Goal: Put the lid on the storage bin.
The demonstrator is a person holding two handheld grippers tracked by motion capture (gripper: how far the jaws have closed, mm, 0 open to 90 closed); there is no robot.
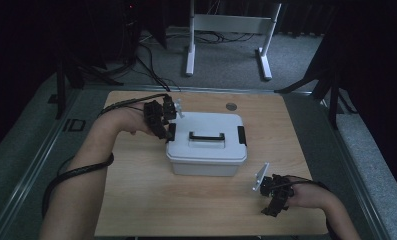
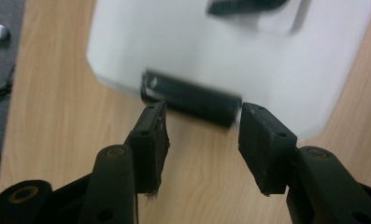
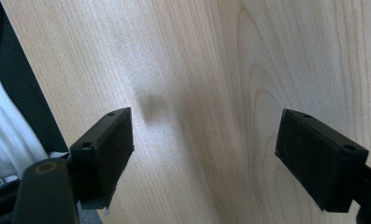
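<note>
Blur: white box and its black side latch are smearing in the left gripper view | Cut off: box handle is running past the top edge | Hidden: worktop near edge is lying under the forearms

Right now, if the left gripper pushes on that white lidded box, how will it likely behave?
The white box looks like hard plastic, so probably stiff. Its wide, low shape suggests it would slide on the smooth wooden table rather than tip. The left gripper stands open at the black side latch, which may pivot before the box moves.
</note>
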